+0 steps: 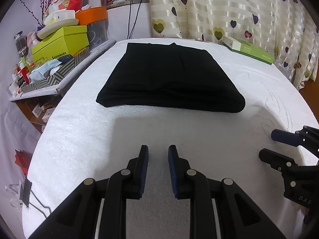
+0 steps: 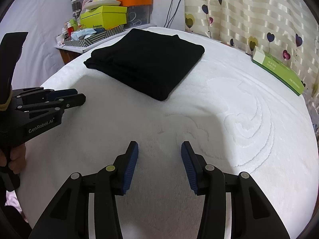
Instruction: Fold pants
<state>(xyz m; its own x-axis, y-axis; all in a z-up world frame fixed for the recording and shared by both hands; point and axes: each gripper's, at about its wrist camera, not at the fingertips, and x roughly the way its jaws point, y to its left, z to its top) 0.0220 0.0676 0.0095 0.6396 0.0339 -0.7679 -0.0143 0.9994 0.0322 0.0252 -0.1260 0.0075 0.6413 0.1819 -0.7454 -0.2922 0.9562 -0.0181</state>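
Note:
Black pants [image 1: 169,77] lie folded into a thick rectangle on the white towel-covered table [image 1: 79,131], toward its far side; the right wrist view shows the pants [image 2: 147,63] at centre left. My left gripper [image 1: 158,151] hovers over bare towel short of the pants' near edge, open with a narrow gap and nothing between its fingers. It also shows at the left of the right wrist view as the left gripper [image 2: 78,95]. My right gripper [image 2: 159,149] is open wider, empty, over the towel nearer the front; in the left wrist view the right gripper [image 1: 268,143] enters from the right edge.
A green and white box [image 1: 249,49] lies at the table's far right, by a heart-patterned curtain [image 1: 229,8]. A cluttered shelf with a lime box [image 1: 61,41] and an orange box [image 1: 91,15] stands left of the table. A hand [image 2: 15,159] holds the left gripper.

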